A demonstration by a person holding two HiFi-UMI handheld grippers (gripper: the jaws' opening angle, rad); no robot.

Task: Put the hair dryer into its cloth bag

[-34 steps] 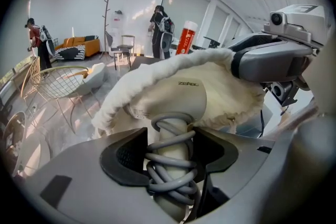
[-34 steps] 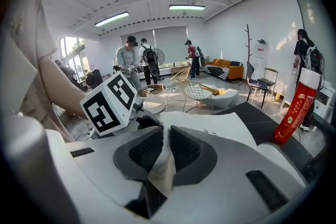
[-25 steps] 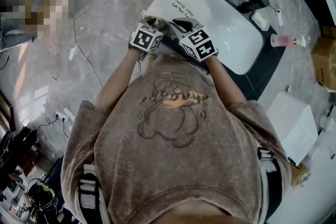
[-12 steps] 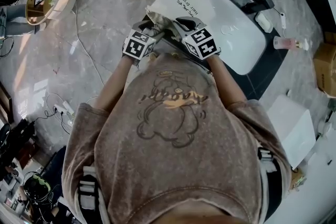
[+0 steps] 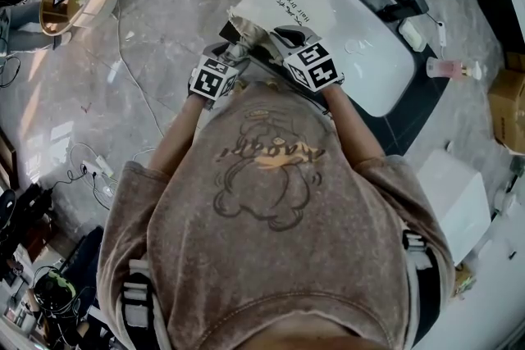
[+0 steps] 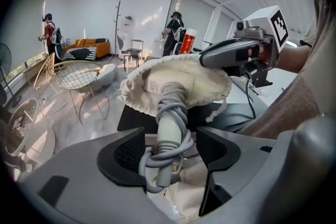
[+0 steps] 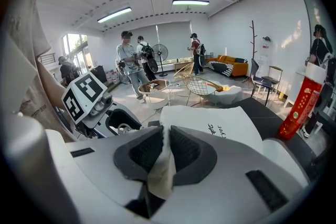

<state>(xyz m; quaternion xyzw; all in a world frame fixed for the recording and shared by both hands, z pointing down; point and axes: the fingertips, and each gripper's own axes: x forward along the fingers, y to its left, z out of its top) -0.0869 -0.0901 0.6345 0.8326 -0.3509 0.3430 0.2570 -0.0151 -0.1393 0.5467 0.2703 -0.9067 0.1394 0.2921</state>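
The left tongs (image 6: 173, 148) stand wide, one jaw either side of the handle of the pale grey plastic hair dryer (image 6: 169, 126). From where I look neither pad squeezes it, though the wound grey cord (image 6: 176, 108) lies against one jaw. The right tongs (image 7: 165, 139) are nipped narrow on a fold of the cream drawstring cloth bag (image 6: 181, 78), holding its rim up above the dark surface (image 6: 134, 119). The dryer's head is already inside the bag's mouth. The handle and its bundle of cord poke out towards the left tongs. I would judge the dryer to be stiff, smooth and fairly weighty at the head end, so it will tend to tip or slide if taken loosely. The handle, just below the cord wraps, looks the best hold, since the rubbery coils give the pads something to bite on. The cord itself is springy and could unwind or snag on the rim. The bag is thin, limp and light. It will sag shut wherever it is not held, so a pinch right at the hem, as the right tongs have it, seems the way to keep the mouth open.
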